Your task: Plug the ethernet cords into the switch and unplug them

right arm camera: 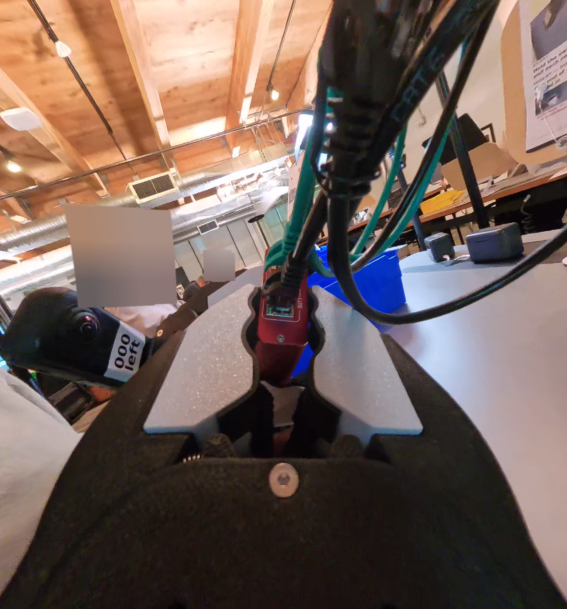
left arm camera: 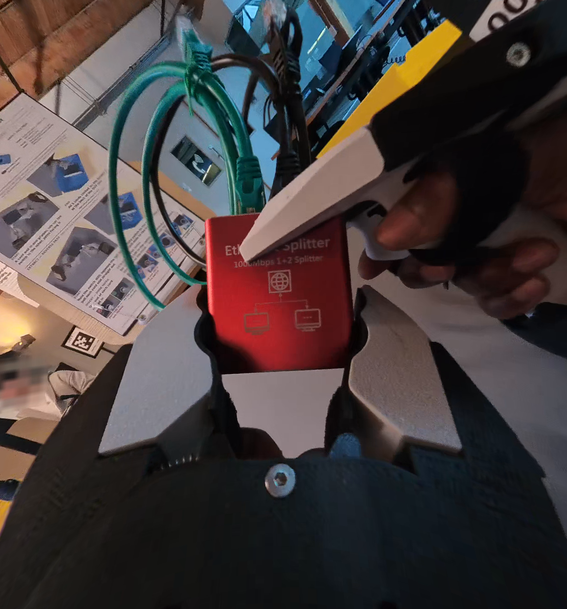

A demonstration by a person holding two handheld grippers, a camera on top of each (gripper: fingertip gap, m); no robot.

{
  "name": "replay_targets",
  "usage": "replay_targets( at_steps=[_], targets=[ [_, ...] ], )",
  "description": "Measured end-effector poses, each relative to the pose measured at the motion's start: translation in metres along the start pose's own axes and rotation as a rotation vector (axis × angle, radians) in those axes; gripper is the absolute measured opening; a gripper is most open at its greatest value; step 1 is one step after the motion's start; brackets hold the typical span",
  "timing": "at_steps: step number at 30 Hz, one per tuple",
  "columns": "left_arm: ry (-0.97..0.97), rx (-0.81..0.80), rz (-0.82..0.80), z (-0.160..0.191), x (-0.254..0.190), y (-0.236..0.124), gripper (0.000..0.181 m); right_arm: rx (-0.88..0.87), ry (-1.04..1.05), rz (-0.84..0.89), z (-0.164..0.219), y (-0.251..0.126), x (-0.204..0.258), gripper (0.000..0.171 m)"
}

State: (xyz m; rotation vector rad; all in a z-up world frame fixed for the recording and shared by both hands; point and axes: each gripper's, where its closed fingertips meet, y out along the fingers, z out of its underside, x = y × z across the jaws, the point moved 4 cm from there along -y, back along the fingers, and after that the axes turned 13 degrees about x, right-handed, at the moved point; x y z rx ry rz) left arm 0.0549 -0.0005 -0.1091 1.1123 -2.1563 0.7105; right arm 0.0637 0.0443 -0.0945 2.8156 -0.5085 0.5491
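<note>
L gripper (left arm camera: 280, 316) is clamping the red switch (left arm camera: 280, 296) by its side edges, jaws set wide to the box's width, printed face toward the cam. R gripper (right arm camera: 283, 324) is closing narrow across the switch's (right arm camera: 282, 333) thin faces near the port end; in the left wrist view one grey finger (left arm camera: 308, 204) of it is lying over the top of the box, w/ a bare hand (left arm camera: 466, 250) gripping its handle. Green cord (left arm camera: 249, 178) and black cord (left arm camera: 288, 155) are both sitting in ports at the far end (loops hanging up and behind). Black plug (right arm camera: 290, 273) is seated beside an open port. Blue bin (right arm camera: 371, 283) is sitting on the grey table (right arm camera: 489, 346) behind. Instruction sheet (left arm camera: 55, 204) is standing at left.
</note>
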Motion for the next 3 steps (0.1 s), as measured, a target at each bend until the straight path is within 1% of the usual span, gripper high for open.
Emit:
replay_targets(
  at_steps=[3],
  targets=[
    [-0.017,-0.044,0.013,-0.0001,0.0008,-0.0017,0.083,0.084,-0.071,-0.012,-0.0006,-0.0003,0.0020,0.028]
  ],
)
